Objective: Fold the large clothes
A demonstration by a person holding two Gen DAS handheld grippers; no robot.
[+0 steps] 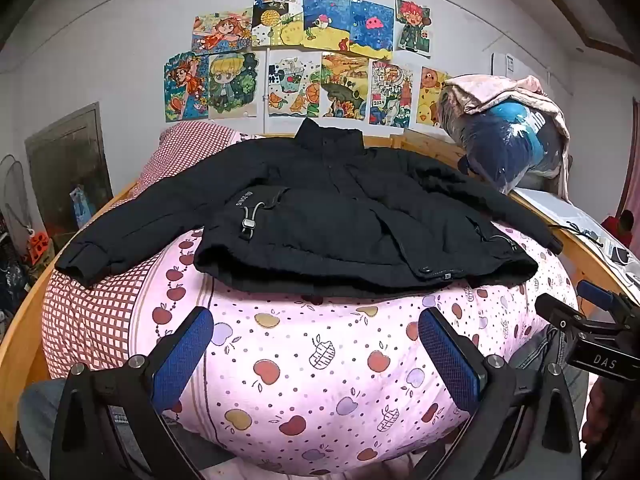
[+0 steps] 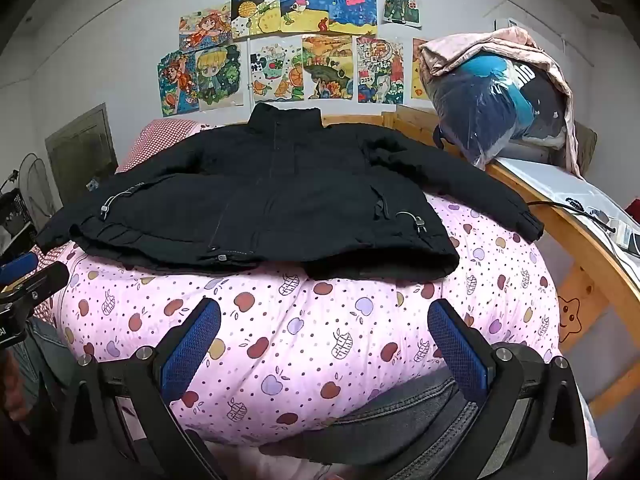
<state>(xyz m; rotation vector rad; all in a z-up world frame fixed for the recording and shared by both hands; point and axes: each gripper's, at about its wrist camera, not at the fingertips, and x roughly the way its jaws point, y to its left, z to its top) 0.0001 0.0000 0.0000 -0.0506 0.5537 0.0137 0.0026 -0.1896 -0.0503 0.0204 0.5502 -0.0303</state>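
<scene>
Left wrist view: my left tongs [image 1: 316, 354] are spread wide, nothing between them, hovering over the pink apple-print quilt [image 1: 320, 380]. My right tongs [image 2: 324, 344] are spread just as wide and empty, also over the quilt. Beyond both lies the black jacket [image 1: 320, 216] on the bed, front up, collar toward the wall, sleeves out to either side. Its front looks zipped, though I can't be sure.

1 black jacket [image 1: 320, 216], 1 pink quilt [image 1: 320, 380], 11 drawings [image 1: 296, 52], 2 grippers, 1 bagged bundle [image 1: 516, 148]
</scene>
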